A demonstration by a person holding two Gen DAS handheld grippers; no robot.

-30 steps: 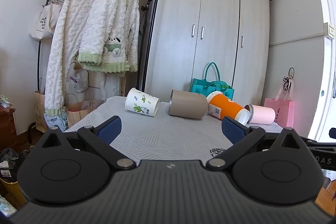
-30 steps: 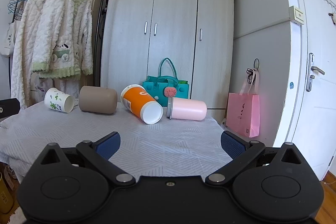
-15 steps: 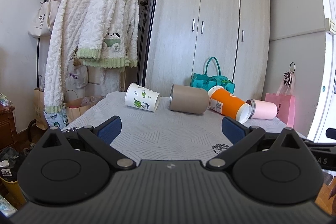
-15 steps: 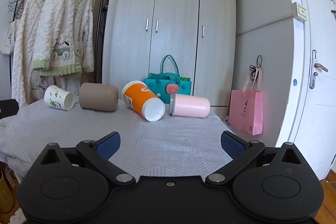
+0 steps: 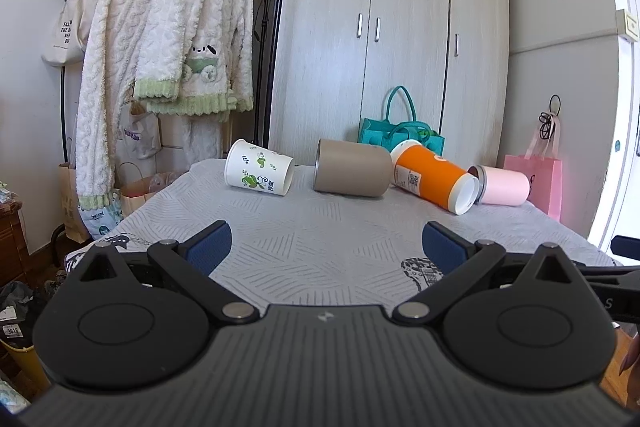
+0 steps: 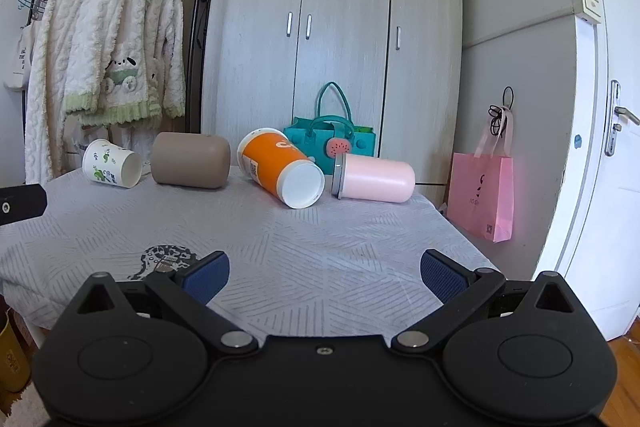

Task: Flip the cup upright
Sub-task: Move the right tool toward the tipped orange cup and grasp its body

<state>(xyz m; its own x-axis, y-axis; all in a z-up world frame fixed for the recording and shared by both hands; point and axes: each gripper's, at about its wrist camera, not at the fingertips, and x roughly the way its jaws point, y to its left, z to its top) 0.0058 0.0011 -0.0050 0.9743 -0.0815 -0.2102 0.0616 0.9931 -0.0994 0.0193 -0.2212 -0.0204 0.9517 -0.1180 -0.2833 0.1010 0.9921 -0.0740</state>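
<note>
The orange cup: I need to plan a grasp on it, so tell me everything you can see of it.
The orange cup looks like paper: orange wall, white bands at both ends, white logo and a printed label near its wider end. It lies on its side on the grey patterned tablecloth, its flat white base turned toward the cameras, between the tan cup and pink cup. Contact with either is unclear. No gripper touches it.

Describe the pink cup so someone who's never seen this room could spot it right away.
Find the table in front of the wardrobe, where four cups lie in a row. The pink cup is rightmost, beside the orange cup, the only pastel pink one, with a grey rim.
</note>
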